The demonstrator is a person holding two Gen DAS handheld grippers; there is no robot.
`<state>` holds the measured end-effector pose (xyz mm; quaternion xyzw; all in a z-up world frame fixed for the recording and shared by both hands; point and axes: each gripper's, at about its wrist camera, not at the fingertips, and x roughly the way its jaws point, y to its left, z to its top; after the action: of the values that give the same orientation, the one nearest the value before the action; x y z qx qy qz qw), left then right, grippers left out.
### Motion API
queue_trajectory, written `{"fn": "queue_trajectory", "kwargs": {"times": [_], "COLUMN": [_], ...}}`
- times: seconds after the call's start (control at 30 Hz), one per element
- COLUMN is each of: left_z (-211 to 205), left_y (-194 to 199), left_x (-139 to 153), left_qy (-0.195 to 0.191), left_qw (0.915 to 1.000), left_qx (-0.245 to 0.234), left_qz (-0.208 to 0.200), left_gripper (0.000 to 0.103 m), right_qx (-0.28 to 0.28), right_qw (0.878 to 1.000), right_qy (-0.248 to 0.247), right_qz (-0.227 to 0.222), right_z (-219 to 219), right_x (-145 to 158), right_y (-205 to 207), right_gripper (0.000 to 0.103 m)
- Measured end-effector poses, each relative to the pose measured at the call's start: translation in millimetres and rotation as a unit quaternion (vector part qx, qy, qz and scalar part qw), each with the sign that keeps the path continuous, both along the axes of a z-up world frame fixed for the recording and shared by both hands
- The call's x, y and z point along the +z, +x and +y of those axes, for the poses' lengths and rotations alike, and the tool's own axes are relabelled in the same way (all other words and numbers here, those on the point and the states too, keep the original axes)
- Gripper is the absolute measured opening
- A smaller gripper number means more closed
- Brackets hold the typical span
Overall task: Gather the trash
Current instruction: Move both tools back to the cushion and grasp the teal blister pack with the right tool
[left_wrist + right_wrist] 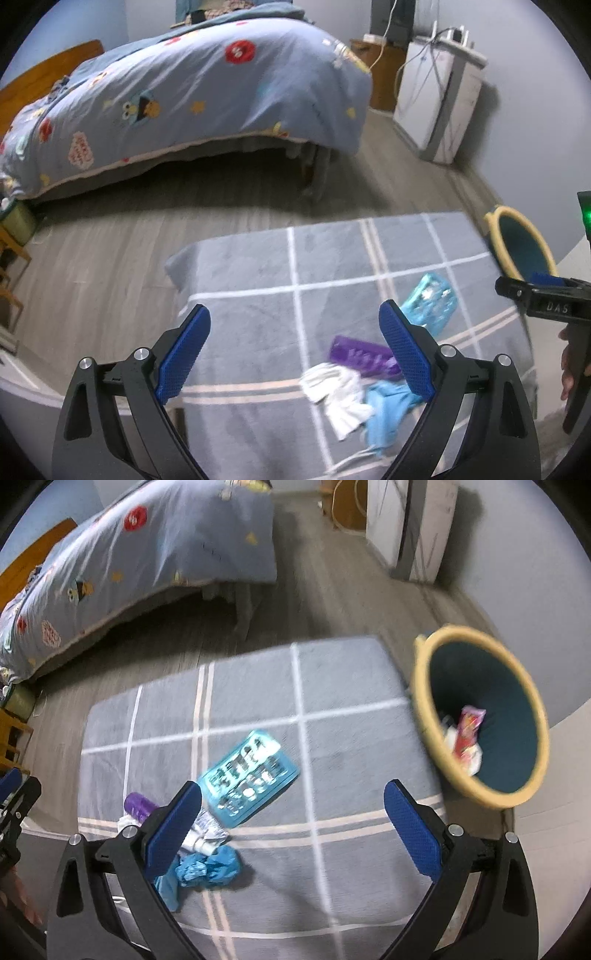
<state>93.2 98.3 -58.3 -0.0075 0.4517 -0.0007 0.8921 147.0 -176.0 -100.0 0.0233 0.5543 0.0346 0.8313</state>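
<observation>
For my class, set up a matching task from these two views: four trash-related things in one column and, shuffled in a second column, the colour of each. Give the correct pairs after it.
Column 1
1. blister pack
2. crumpled glove
3. bottle
4. bin, rim

Column 2
A. purple
B. yellow
C. teal with silver pockets
D. plain light blue

Pairs: 1-C, 2-D, 3-A, 4-B

The first three lie on the grey rug; the bin stands at its right edge.

One bin (pixel 424 701), two tongs, four rug scraps.
</observation>
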Motion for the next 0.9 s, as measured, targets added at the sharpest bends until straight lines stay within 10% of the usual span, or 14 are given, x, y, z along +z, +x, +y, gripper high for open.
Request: {"fn": "queue_trajectory", "kwargs": {"times": [0.9], "left_z": [5], "left_y": [28], "left_x": [-37], "left_qy": [-0.018], "left_qw": [0.9973], "left_qx": [0.0], "left_qz": [0.072], "left_gripper": [0.092], "right_qx": [0.177], "right_qw": [0.977], "right_qy": [-0.08], "right_qz": [0.087], "right_z": [83], "right_x": [-116], "right_y": [40], "right_gripper": [0.098]}}
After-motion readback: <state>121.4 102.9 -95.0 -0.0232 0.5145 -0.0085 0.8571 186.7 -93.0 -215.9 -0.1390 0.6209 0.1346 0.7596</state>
